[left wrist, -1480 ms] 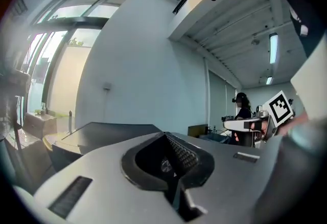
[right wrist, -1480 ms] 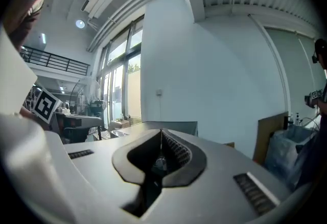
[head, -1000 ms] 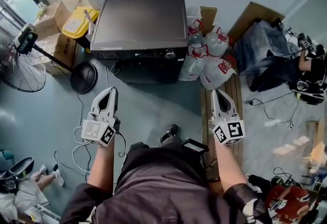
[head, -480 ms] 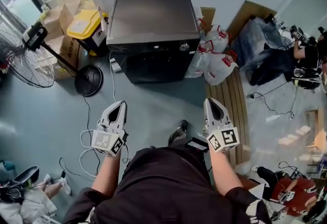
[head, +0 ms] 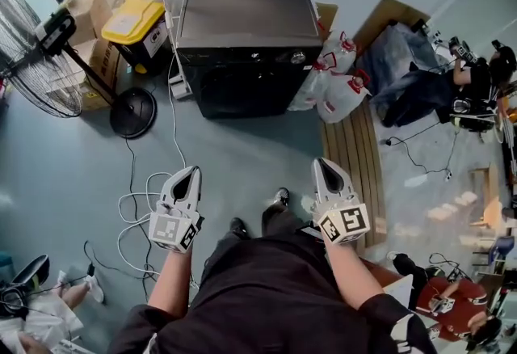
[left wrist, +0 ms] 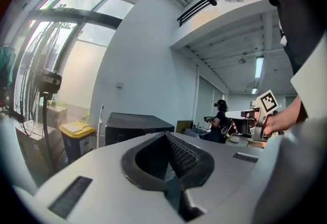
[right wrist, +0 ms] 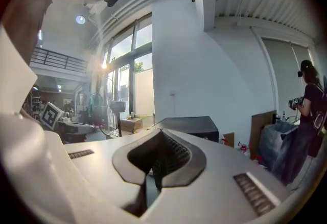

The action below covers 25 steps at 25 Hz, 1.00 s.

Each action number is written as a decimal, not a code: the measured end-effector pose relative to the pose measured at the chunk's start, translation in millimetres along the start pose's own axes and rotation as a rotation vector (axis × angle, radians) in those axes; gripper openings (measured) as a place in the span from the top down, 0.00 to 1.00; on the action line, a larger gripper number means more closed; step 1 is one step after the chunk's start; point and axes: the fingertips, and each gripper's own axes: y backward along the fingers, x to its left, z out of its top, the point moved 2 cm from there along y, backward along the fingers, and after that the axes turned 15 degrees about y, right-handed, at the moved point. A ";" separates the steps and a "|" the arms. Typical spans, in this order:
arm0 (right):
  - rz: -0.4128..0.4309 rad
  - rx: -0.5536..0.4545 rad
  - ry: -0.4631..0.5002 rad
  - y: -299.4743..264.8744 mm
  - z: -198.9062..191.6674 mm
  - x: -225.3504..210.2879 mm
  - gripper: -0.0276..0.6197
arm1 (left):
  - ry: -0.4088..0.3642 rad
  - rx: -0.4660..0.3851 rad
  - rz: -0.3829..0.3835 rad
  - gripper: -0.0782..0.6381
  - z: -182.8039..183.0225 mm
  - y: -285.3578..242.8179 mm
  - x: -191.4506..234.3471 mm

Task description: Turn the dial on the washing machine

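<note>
Approach is the step in hand: the left tongs (head: 188, 175) and right tongs (head: 324, 164), both clenched on nothing, hang well short of the far washing machine (head: 246, 17), so next one must reach the dial (head: 298, 57) at its front panel's right end and open.

The grey floor (head: 250, 146) carries a black washing machine (head: 246, 45), well ahead of both fingertips. A white cable (head: 133, 211) lies just left of the left gripper's fingers (head: 179, 191). A wooden pallet (head: 355, 154) lies just right of the right gripper's fingers (head: 329, 181).
</note>
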 end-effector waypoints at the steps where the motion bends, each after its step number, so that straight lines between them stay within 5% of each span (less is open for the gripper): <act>1: 0.001 0.001 -0.014 2.0 -1.2 0.9 0.92 | 0.002 -0.008 0.002 0.87 -1.1 2.2 -2.6; 5: 0.009 0.031 -0.072 4.9 -12.3 8.4 0.92 | 0.040 -0.031 0.037 0.87 -1.7 19.6 -7.2; 12: 0.134 -0.055 0.024 4.7 2.9 -18.2 0.92 | 0.016 -0.053 0.092 0.87 -0.3 -5.1 -51.9; 18: 0.115 -0.113 0.036 16.3 14.1 -39.0 0.92 | -0.016 -0.030 0.022 0.87 1.7 -26.6 -83.8; 25: 0.092 -0.110 0.030 24.6 9.3 -64.5 0.92 | -0.023 -0.042 0.041 0.87 6.6 -46.7 -105.1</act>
